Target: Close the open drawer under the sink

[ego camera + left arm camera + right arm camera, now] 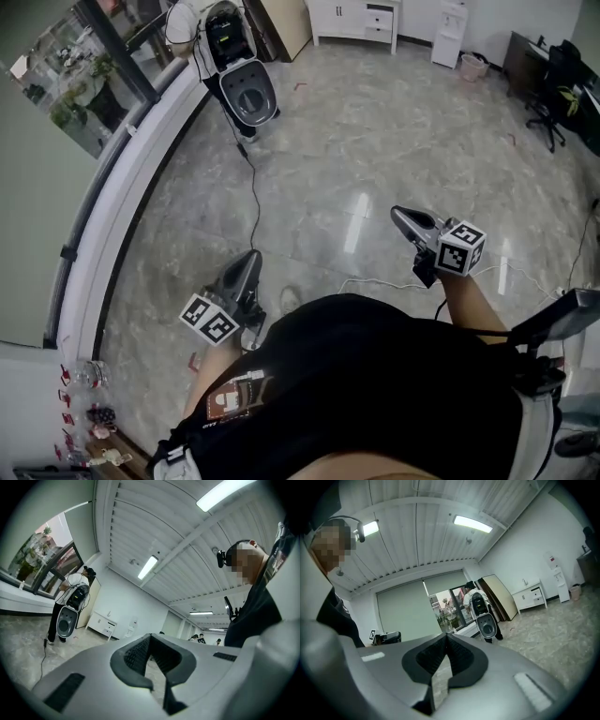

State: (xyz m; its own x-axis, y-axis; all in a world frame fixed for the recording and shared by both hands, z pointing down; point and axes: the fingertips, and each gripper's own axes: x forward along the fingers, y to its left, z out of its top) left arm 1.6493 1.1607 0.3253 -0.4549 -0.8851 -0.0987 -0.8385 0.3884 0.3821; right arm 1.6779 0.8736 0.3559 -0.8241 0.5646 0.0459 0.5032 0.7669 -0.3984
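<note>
Head view is showing the left gripper (253,258) and right gripper (397,216) hanging over glossy grey stone floor (375,141), with a thin black cable (254,192) lying just beyond the left one. Only the gripper views are showing the jaws: both pairs are pressing together, empty. No view is showing the sink drawer.

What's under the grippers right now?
Grey tiled floor under the left gripper and right gripper, with a white cable lying near the right one. The person's black shirt covers the floor nearer in.
</note>
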